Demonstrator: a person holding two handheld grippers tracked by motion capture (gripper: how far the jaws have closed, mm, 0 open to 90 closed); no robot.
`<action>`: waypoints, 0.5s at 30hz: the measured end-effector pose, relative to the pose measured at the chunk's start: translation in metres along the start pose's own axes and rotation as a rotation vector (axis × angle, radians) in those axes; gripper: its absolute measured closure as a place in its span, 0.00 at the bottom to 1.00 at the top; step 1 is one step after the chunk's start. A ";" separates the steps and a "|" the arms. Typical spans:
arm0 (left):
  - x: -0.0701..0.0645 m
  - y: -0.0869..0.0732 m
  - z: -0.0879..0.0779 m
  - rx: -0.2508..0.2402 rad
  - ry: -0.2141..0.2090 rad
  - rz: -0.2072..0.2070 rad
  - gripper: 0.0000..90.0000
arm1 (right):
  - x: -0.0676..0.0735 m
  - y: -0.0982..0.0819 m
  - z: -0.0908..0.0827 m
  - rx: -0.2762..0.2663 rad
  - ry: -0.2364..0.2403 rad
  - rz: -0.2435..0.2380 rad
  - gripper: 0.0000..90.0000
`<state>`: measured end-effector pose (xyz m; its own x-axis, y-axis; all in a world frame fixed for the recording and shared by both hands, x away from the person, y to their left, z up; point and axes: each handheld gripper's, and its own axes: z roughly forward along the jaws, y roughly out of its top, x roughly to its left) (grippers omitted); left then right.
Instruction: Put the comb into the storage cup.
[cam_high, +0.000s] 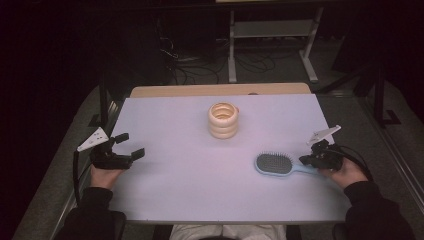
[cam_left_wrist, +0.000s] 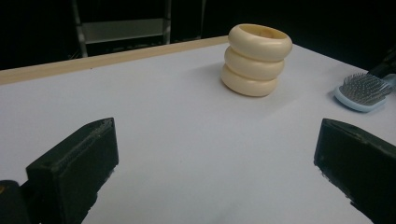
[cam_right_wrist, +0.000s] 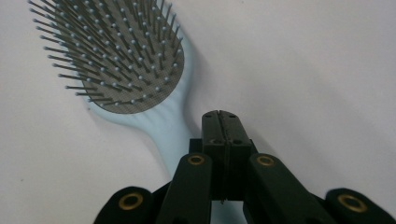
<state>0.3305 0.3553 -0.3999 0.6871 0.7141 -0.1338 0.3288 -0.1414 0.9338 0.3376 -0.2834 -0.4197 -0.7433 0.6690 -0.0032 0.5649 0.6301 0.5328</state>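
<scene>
Finding no readable text, label, brand, number or sign anywhere, whether on the counter (cam_high: 165, 190) or on anything lying on it.

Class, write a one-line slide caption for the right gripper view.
The right gripper, jaws shut, sits over the handle of a light-blue hairbrush lying bristles-up on the white table.

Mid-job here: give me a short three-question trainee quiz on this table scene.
1. True or false: the left gripper is open above bare table.
2. Which way do the bristles of the hairbrush face? A up, B down, C hidden.
3. Fill in: the cream holder looks like ___ stacked rings.

Key:
1. True.
2. A; the right gripper is shut over its handle, though whether it grips the handle cannot be told.
3. Three.
</scene>
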 end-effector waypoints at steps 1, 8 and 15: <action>0.000 0.000 0.000 -0.001 0.000 0.000 0.00 | 0.001 -0.001 0.000 -0.009 0.000 -0.003 0.99; 0.000 0.000 0.000 0.000 0.000 0.001 0.00 | 0.004 -0.006 -0.002 -0.027 0.000 0.013 0.99; 0.000 0.000 -0.001 -0.003 -0.001 0.003 0.00 | 0.009 -0.012 -0.003 -0.039 0.010 0.043 0.99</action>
<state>0.3300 0.3555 -0.3993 0.6890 0.7127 -0.1316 0.3249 -0.1414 0.9351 0.3228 -0.2862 -0.4234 -0.7226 0.6906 0.0289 0.5817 0.5850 0.5651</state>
